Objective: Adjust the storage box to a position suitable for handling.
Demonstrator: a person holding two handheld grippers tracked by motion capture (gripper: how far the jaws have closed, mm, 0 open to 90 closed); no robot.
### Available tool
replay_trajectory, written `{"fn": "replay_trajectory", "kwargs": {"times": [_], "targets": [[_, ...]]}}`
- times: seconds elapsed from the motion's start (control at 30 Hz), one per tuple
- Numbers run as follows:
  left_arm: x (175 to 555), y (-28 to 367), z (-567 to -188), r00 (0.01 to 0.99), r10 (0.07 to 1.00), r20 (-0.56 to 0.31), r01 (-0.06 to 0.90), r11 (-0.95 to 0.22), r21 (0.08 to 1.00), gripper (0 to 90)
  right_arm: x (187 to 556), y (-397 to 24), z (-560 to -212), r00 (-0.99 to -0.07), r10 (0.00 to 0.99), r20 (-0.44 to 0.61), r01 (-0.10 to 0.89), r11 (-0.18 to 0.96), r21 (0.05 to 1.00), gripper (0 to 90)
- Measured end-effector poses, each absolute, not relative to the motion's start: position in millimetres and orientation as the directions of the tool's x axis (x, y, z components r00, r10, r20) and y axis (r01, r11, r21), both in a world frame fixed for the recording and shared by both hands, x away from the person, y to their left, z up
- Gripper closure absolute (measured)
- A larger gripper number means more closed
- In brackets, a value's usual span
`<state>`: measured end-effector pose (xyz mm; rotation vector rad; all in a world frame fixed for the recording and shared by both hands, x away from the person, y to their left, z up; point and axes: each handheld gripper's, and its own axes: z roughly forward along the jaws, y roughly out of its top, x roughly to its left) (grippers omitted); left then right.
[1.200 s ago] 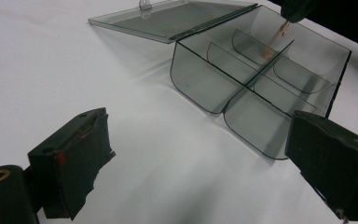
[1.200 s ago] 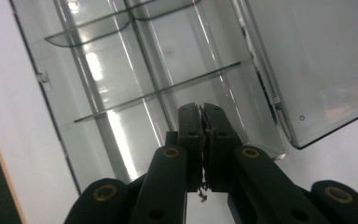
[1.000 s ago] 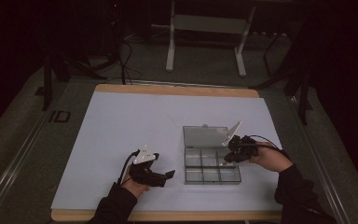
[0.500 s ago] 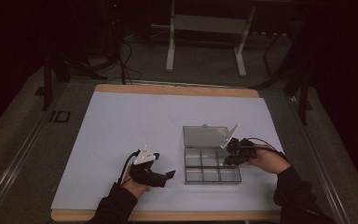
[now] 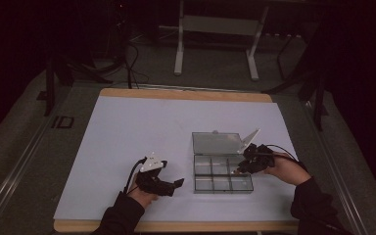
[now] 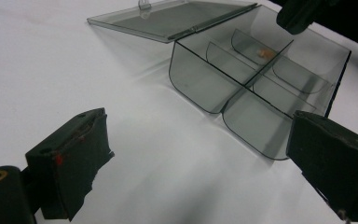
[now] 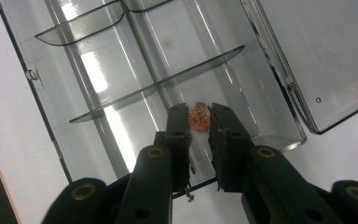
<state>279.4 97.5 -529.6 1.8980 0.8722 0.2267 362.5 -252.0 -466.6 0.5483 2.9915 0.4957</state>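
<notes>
A clear plastic compartment box [image 5: 196,182] lies on the white table with its lid [image 5: 216,143] folded open behind it. A small orange cluster [image 7: 198,116] lies on the floor of one compartment, seen as an orange speck [image 6: 265,53] in the left gripper view. My right gripper [image 5: 240,168] hangs over that compartment. Its jaws [image 7: 199,111] stand narrowly open, and the cluster shows in the gap between them. My left gripper [image 5: 176,185] rests on the table left of the box. Its jaws [image 6: 200,140] are wide open around nothing and point at the box wall [image 6: 200,84].
The white table top [image 5: 127,132] stretches to the left of the box and behind it, with a wooden edge [image 5: 186,94] at the far side. Stand legs [image 5: 178,54] and cables lie on the dark floor beyond.
The right gripper has tilted slightly over the box. The left gripper has not moved.
</notes>
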Motion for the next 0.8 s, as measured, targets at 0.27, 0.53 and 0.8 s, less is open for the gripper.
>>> {"fn": "replay_trajectory", "kwargs": {"times": [0.27,0.53,0.8], "targets": [[279,97,-529,0.725,0.662,-0.192,0.458,-0.254,0.852,6.4,355,-262,-468,-0.922,0.387,0.009,0.358,0.845,0.397,68.1],[280,97,-530,0.718,0.662,-0.214,0.477,-0.245,0.844,6.5,348,-274,-466,-0.902,0.431,0.018,0.386,0.789,0.477,57.4],[279,96,-529,0.713,0.675,-0.190,0.466,-0.253,0.848,6.5,341,-283,-464,-0.863,0.505,-0.014,0.416,0.727,0.547,50.4]]}}
